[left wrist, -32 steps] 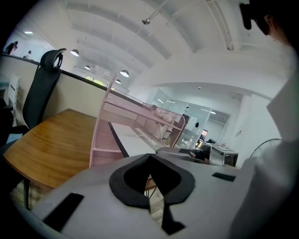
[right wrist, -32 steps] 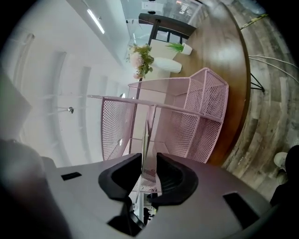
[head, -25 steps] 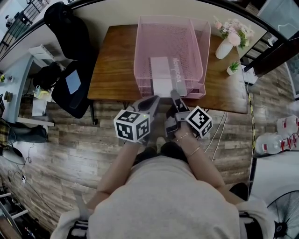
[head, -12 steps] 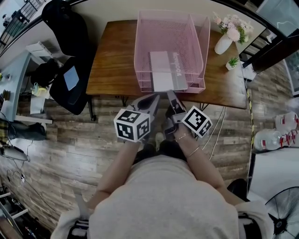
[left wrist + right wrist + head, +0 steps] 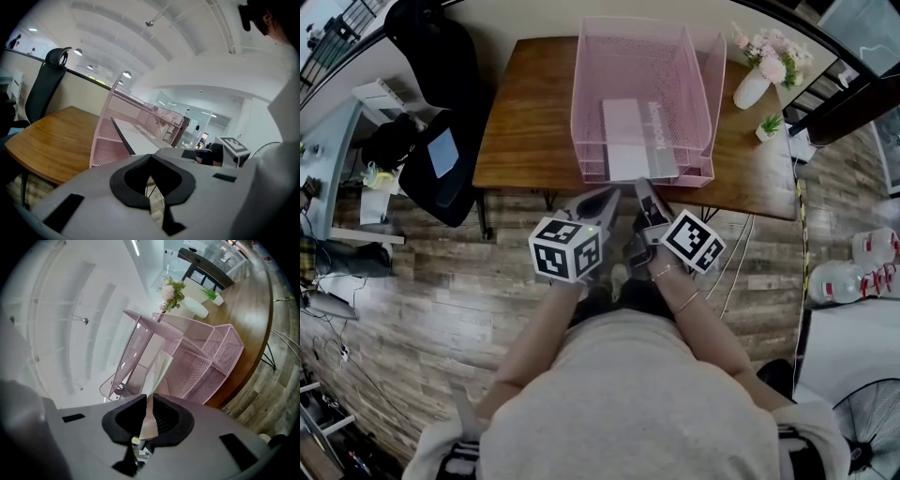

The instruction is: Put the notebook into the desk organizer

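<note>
Head view is showing us the pink mesh desk organizer (image 5: 586,94) standing on the wooden surface (image 5: 525,122), at 12 o'clock from our grippers. The notebook (image 5: 626,141) is lying flat in one of its trays, with its near end reaching toward the front at 6 o'clock. Our right gripper (image 5: 643,190) is clamping that near edge, the jaws closing on the thin notebook. Our left gripper (image 5: 605,199) is hovering just beside it at 9 o'clock, jaws pressing together with nothing between them. A white vase of flowers (image 5: 752,89) is standing at 3 o'clock of the organizer.
</note>
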